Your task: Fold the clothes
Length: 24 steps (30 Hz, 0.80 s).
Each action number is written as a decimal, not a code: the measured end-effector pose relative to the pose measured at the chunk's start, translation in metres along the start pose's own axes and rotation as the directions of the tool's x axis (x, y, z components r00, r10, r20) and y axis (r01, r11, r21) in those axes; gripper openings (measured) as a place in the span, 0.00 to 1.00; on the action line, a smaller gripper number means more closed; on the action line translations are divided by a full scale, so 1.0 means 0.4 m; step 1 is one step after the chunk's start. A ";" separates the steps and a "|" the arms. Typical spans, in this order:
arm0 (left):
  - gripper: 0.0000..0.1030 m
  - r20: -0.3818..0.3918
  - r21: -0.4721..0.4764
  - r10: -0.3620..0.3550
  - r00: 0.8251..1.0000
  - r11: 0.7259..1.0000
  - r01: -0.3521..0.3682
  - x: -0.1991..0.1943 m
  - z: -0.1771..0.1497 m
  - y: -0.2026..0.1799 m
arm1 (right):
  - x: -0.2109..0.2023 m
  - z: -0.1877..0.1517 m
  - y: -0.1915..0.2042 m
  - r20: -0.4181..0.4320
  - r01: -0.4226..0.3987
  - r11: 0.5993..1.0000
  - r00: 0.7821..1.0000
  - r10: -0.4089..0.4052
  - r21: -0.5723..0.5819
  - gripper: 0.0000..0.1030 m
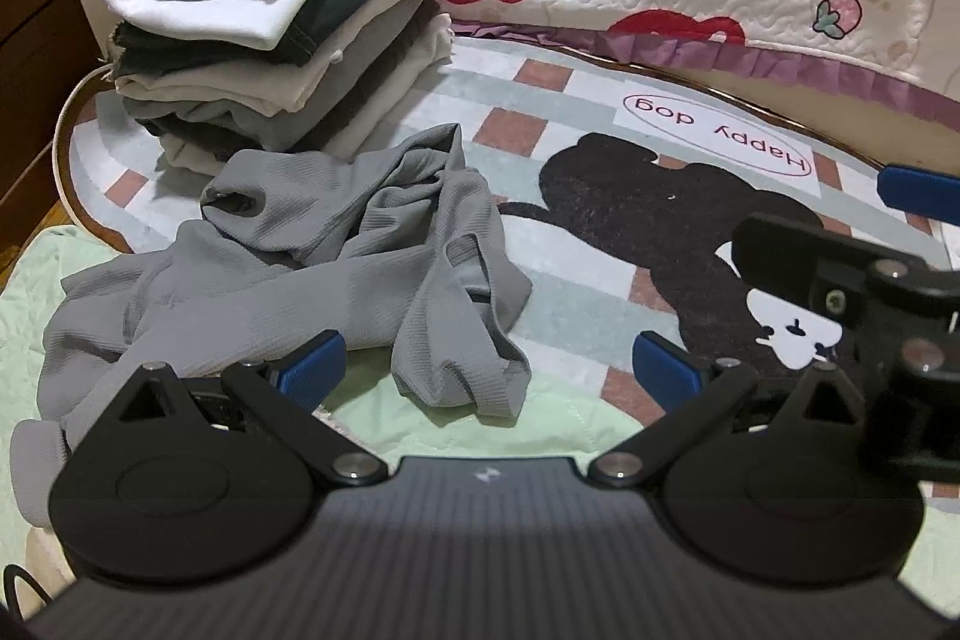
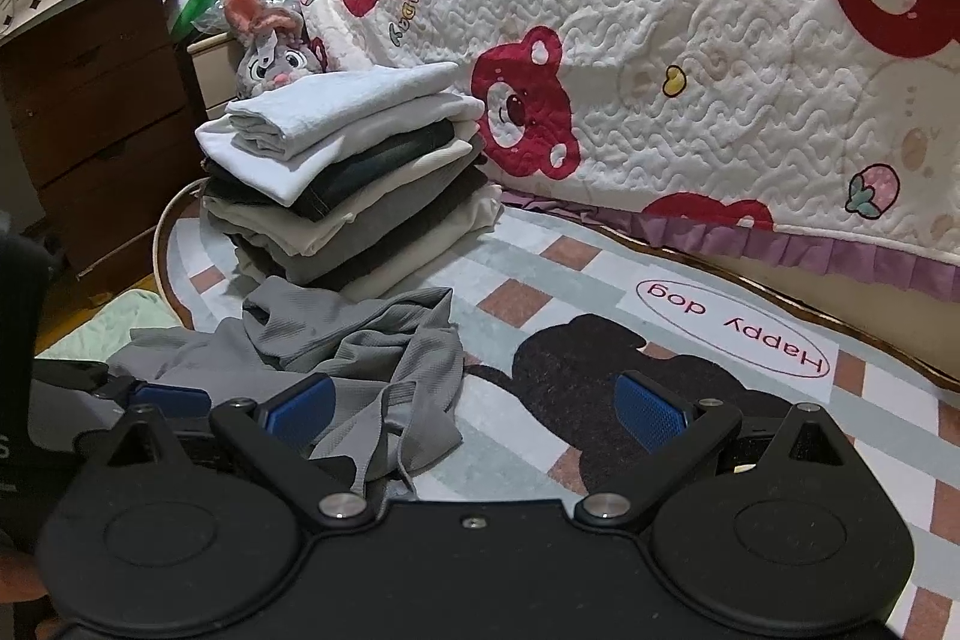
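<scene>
A crumpled grey ribbed garment (image 1: 300, 268) lies on the rug, partly over a pale green cloth (image 1: 36, 292). The same grey garment (image 2: 360, 358) shows in the right wrist view, low and left of centre. Behind it stands a stack of folded clothes (image 1: 276, 34) (image 2: 348, 178) in white, dark and beige. My left gripper (image 1: 489, 364) is open just in front of the garment, its left blue pad at the cloth's edge, holding nothing. My right gripper (image 2: 474, 412) is open too, its left pad beside the garment's near corner. The right gripper's body (image 1: 852, 292) shows at the left wrist view's right edge.
A checked rug (image 2: 600, 292) with a black dog figure and "Happy dog" label covers the floor. A bear-print quilt (image 2: 690, 70) hangs over the bed behind. A plush rabbit (image 2: 270, 46) and a dark wooden drawer chest (image 2: 96, 118) stand at back left.
</scene>
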<state>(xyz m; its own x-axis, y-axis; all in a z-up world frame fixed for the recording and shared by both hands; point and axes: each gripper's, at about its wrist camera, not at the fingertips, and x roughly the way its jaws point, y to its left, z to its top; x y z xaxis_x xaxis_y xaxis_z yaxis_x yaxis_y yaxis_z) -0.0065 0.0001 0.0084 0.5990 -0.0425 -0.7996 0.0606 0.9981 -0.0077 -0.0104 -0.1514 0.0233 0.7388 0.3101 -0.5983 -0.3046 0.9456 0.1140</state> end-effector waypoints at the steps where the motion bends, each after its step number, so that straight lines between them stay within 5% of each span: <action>1: 1.00 -0.001 0.000 0.001 1.000 1.000 -0.001 -0.001 0.001 0.000 | 0.000 0.000 0.002 0.000 0.001 1.000 1.000 -0.001 -0.001 0.98; 24: 1.00 0.000 -0.017 0.033 0.999 0.999 -0.033 -0.023 -0.006 0.014 | -0.008 -0.008 0.021 0.008 0.005 1.000 1.000 -0.005 -0.003 0.98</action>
<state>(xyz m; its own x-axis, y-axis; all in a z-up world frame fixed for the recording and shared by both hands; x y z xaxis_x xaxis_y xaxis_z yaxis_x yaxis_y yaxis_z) -0.0136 0.0064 0.0142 0.6004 -0.0098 -0.7996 0.0276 0.9996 0.0085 -0.0171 -0.1445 0.0238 0.7448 0.3064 -0.5928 -0.3030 0.9468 0.1087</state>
